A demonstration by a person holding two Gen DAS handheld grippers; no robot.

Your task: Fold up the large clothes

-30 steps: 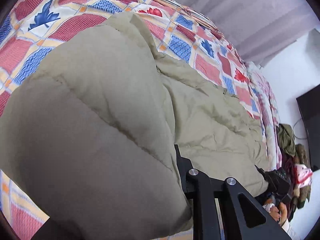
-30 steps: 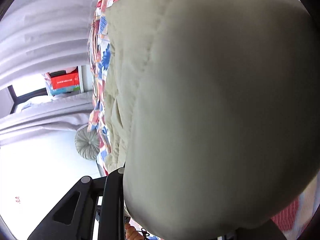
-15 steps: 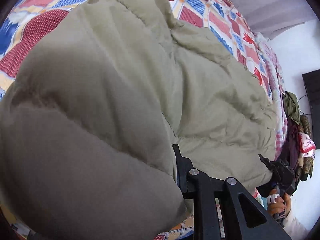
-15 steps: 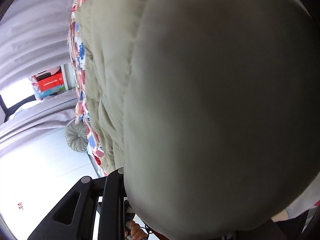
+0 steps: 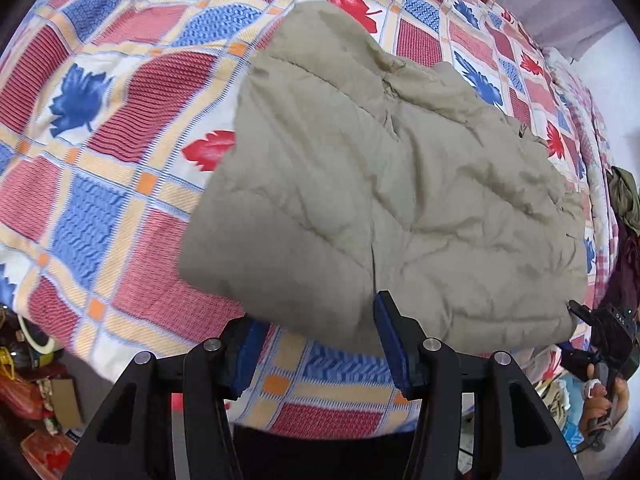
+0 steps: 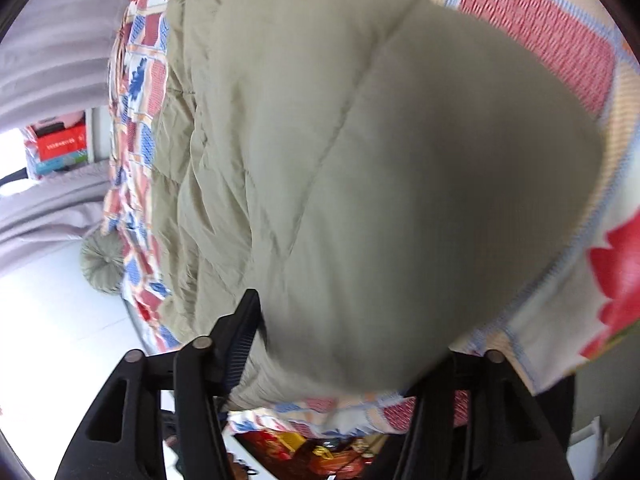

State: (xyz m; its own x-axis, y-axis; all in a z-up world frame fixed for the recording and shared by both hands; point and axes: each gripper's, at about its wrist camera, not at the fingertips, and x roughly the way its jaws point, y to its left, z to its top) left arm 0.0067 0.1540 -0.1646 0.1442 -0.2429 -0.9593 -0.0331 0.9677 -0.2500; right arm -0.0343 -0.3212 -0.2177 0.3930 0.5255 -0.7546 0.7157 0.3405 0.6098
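A large khaki quilted jacket lies folded over on the patterned bedspread. My left gripper is open, its blue-padded fingers apart just below the jacket's near edge, holding nothing. In the right wrist view the jacket fills most of the frame. My right gripper is open too, with the jacket's near edge bulging between and over its fingers; the right finger is largely hidden by the fabric. The right gripper also shows at the far right of the left wrist view.
The bed has a red, blue and white leaf-pattern cover. Clothes are piled at the far right. Clutter lies on the floor at the lower left. A round cushion, grey curtains and stacked boxes stand beyond the bed.
Both grippers have let go of the jacket and opened. The lifted fold has dropped onto the rest of the jacket, and the left gripper has pulled back from it.
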